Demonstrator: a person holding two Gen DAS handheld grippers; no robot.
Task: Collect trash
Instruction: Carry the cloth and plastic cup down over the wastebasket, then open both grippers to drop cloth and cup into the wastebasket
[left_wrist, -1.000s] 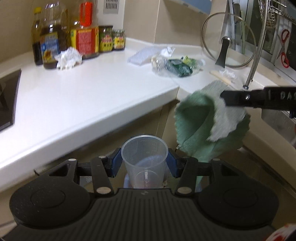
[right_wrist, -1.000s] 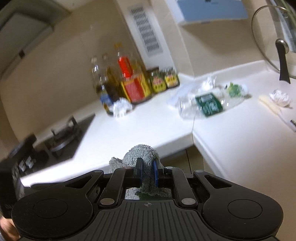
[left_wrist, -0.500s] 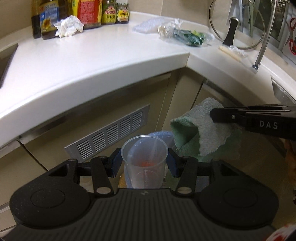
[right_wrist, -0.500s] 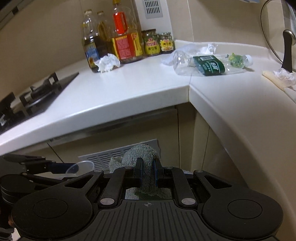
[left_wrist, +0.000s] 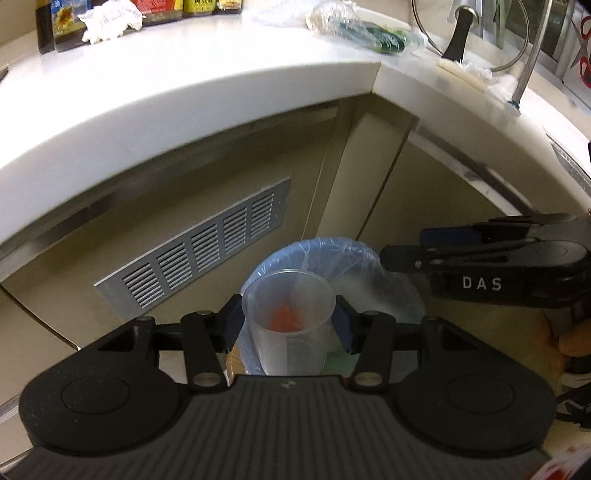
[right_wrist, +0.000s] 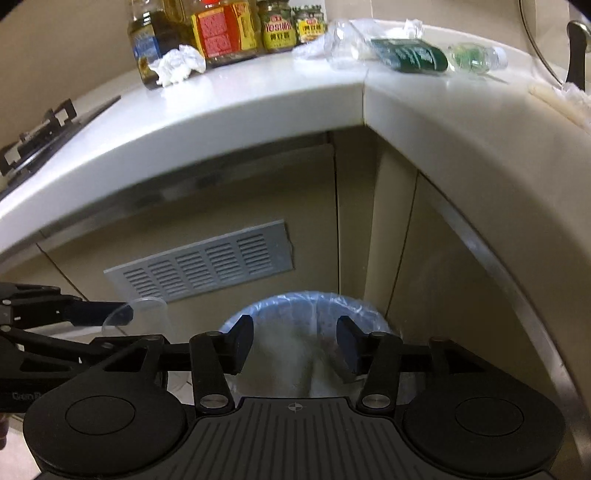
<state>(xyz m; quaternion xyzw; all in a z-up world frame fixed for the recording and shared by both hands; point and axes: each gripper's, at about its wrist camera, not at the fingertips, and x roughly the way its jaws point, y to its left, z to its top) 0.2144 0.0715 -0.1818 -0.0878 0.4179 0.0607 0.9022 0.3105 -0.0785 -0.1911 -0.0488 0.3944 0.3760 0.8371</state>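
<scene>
presently, as observed:
left gripper: closed about halfway on a clear plastic cup, which is pinched upright between the blue pads; something orange is seen at the cup's bottom.
cup position: held directly over the near rim of the bin, which stands on the floor in the corner below the countertop.
right gripper: jaws are opening; nothing is pressed between the pads, and a blurred pale-grey mass is seen past them, inside the bin's mouth. what that mass is cannot be told.
bin: lined with a blue plastic bag, folded over the rim; a green patch is visible low inside it in the left wrist view.
relation of grippers: both are held above the bin, the left one beside the right, apart from each other.
trash on countertop: a crumpled white tissue lies against the oil bottles; a crushed clear bottle with green label lies on its side near the corner seam.
other items: jars stand at the back wall; a glass lid is propped at the far right; a vent grille is set in the cabinet front.
</scene>
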